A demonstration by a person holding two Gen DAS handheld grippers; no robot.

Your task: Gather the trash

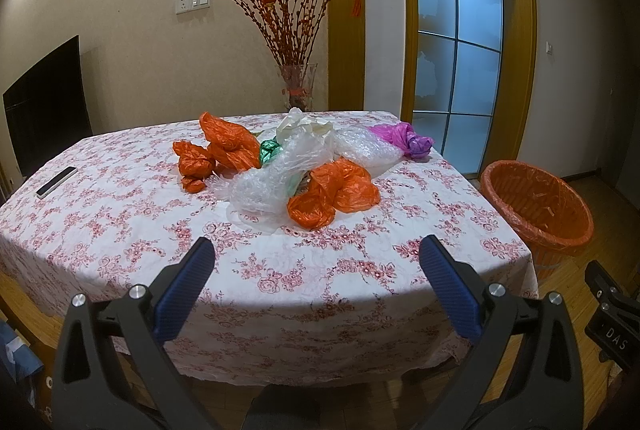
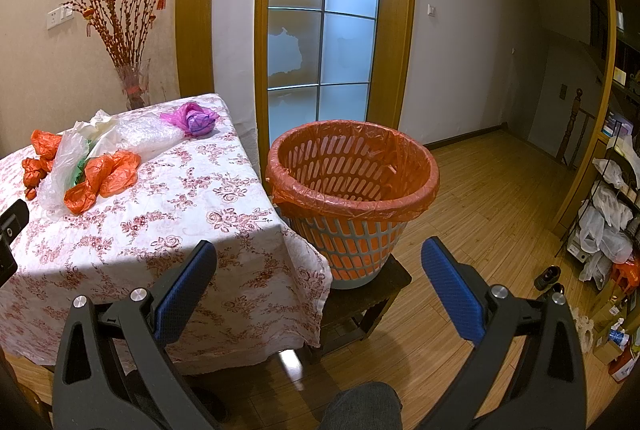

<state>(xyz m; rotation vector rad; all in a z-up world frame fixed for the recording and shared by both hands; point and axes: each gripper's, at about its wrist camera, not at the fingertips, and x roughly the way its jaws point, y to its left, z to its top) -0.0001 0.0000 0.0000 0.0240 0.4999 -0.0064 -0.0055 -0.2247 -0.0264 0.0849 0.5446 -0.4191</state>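
Observation:
A pile of crumpled plastic bags lies mid-table: orange bags (image 1: 334,196) (image 1: 224,146), clear bubble wrap (image 1: 268,186), a green bag (image 1: 270,150), a white bag (image 1: 302,124) and a purple bag (image 1: 404,138). The pile also shows in the right wrist view (image 2: 104,174). A grey slatted bin with an orange liner (image 2: 352,186) stands on a low stool right of the table; it also shows in the left wrist view (image 1: 536,206). My left gripper (image 1: 316,250) is open and empty above the table's near edge. My right gripper (image 2: 318,254) is open and empty in front of the bin.
The table has a floral cloth (image 1: 120,230). A white remote (image 1: 57,182) lies at its left. A glass vase of red branches (image 1: 298,86) stands behind it. A glass door (image 2: 324,30) is behind the bin. A shelf with bags (image 2: 612,214) stands at the right.

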